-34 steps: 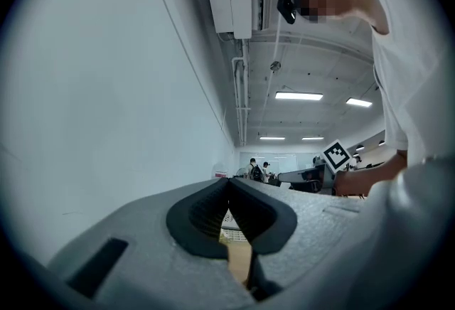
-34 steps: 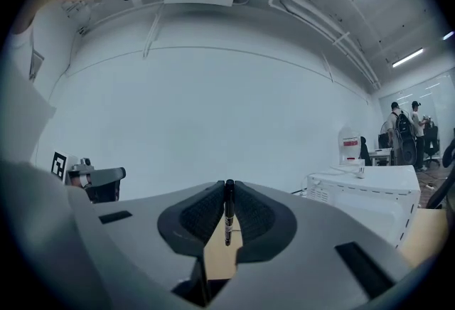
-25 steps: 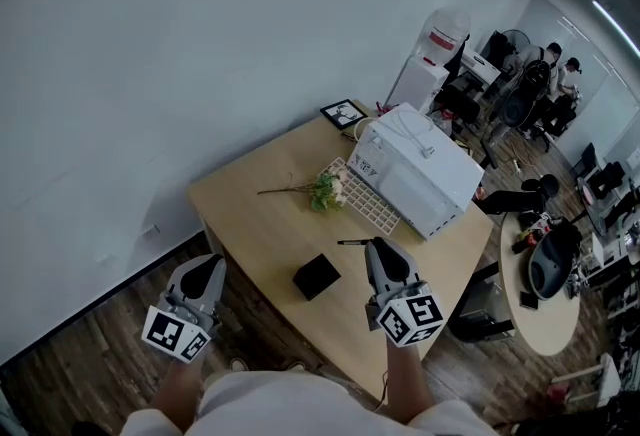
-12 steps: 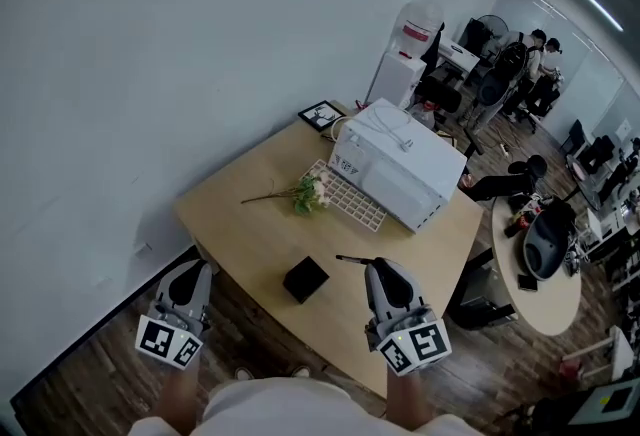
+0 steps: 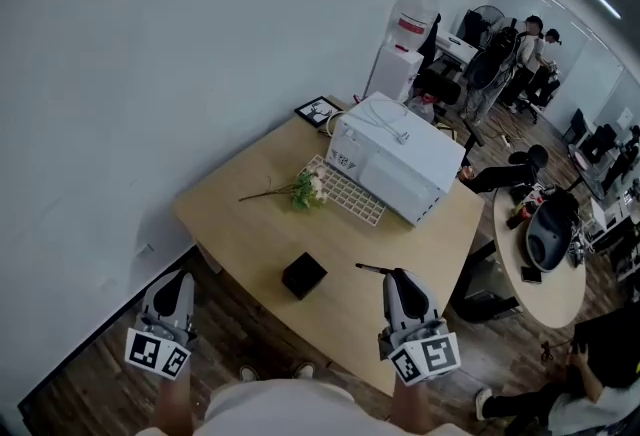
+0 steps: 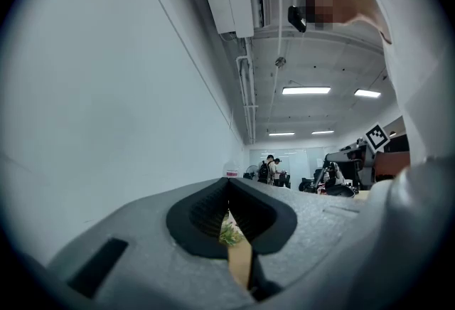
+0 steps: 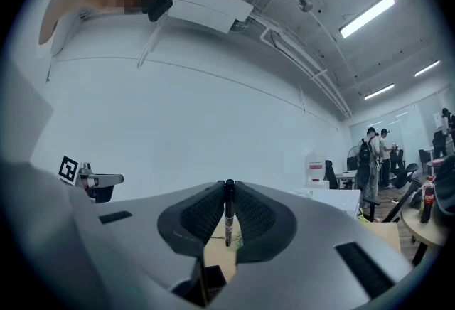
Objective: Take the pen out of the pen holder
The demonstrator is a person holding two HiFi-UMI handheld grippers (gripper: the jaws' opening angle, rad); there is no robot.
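Observation:
The black cube-shaped pen holder [image 5: 304, 275] stands on the wooden table [image 5: 240, 214] near its front edge. To its right, my right gripper [image 5: 394, 275] is shut on a thin black pen [image 5: 371, 270] that sticks out leftward, clear of the holder. In the right gripper view the pen [image 7: 228, 215] stands upright, pinched between the pads of the right gripper [image 7: 228, 191], with the holder [image 7: 213, 277] low beyond the jaws. My left gripper [image 5: 177, 282] hangs off the table's left front edge over the floor. In its own view the left gripper [image 6: 228, 191] is shut with nothing held.
A white box-like machine [image 5: 392, 166], a pale keyboard [image 5: 346, 192] and a flower sprig [image 5: 298, 191] lie across the table's far half. A framed picture [image 5: 318, 111] stands at the far corner. A round table [image 5: 540, 259], a water dispenser [image 5: 402, 49] and people are at the right.
My right gripper has carried the pen to the right, farther from the pen holder and toward the table's near edge. The left gripper has barely moved.

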